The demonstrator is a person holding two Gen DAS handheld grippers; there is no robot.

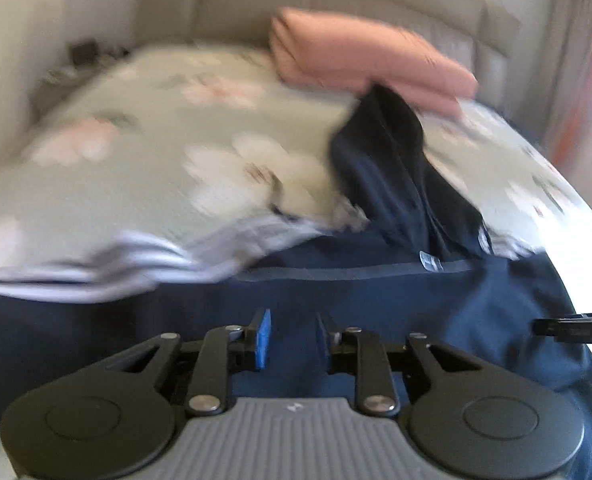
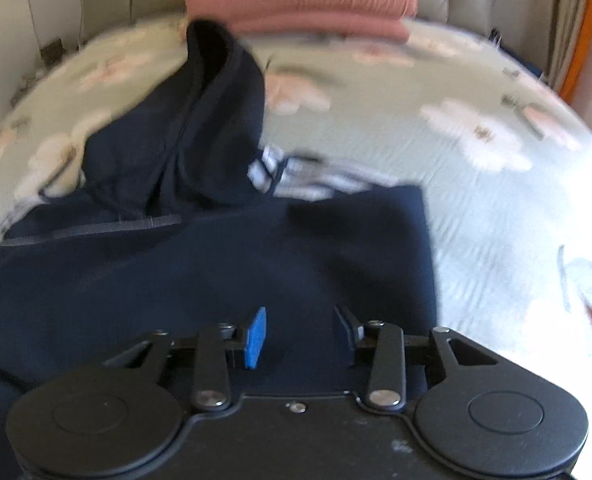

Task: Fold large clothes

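A large navy garment (image 1: pixel 375 292) lies spread across the near part of the bed, with a darker part of it (image 1: pixel 391 152) heaped up toward the pillows. In the right wrist view the same navy garment (image 2: pixel 256 264) fills the lower left, its heaped part (image 2: pixel 200 128) rising behind. My left gripper (image 1: pixel 292 336) hovers just over the navy cloth, its blue pads apart and nothing pinched. Also open is my right gripper (image 2: pixel 300 336), which stands over the garment near its right edge. A black tip of the right gripper (image 1: pixel 571 326) shows at the right of the left wrist view.
A striped white and blue cloth (image 1: pixel 144 256) lies under the garment's far edge. The bed has a pale green flowered cover (image 2: pixel 435 128). Folded pink bedding (image 2: pixel 303 4) rests against the beige headboard (image 1: pixel 335 4). An orange curtain (image 2: pixel 579 40) hangs at the right.
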